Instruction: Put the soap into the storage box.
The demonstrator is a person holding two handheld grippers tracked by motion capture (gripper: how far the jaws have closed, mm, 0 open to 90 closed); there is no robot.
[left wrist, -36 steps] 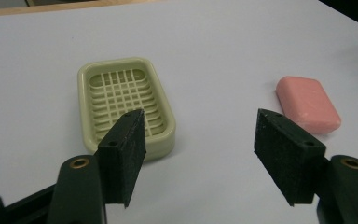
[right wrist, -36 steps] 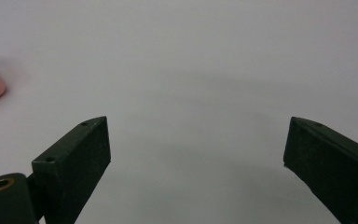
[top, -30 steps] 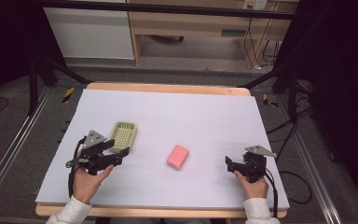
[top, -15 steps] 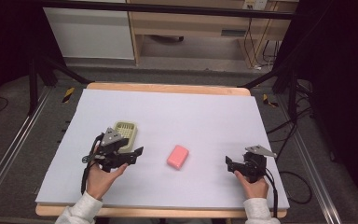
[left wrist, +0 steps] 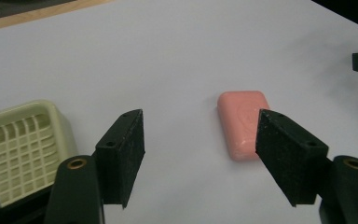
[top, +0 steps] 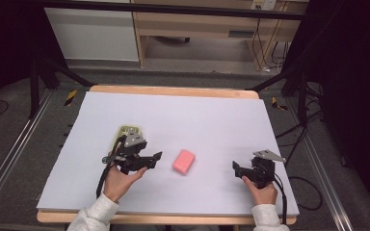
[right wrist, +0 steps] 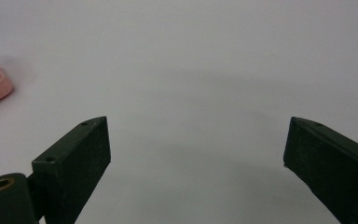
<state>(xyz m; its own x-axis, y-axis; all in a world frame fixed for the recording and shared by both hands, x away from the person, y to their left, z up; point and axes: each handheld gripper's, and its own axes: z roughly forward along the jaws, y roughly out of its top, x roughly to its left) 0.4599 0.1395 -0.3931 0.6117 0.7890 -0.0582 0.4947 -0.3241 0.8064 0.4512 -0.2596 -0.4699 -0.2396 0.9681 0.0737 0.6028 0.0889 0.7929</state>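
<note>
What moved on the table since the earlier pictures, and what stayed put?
The left hand-held gripper slid away from the soap dish toward the pink soap. Its jaws have just been opening, with nothing between them; the soap lies just ahead, untouched. The right hand-held gripper stayed in place, open and empty. Soap and dish did not move.

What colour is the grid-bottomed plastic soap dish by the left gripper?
Pale yellow-green plastic soap dish, cream-toned grid inside; clearest in the left gripper view.

High view looks down on the table point(top: 221, 110); both low gripper views share the pink soap point(left wrist: 242, 122).
</note>
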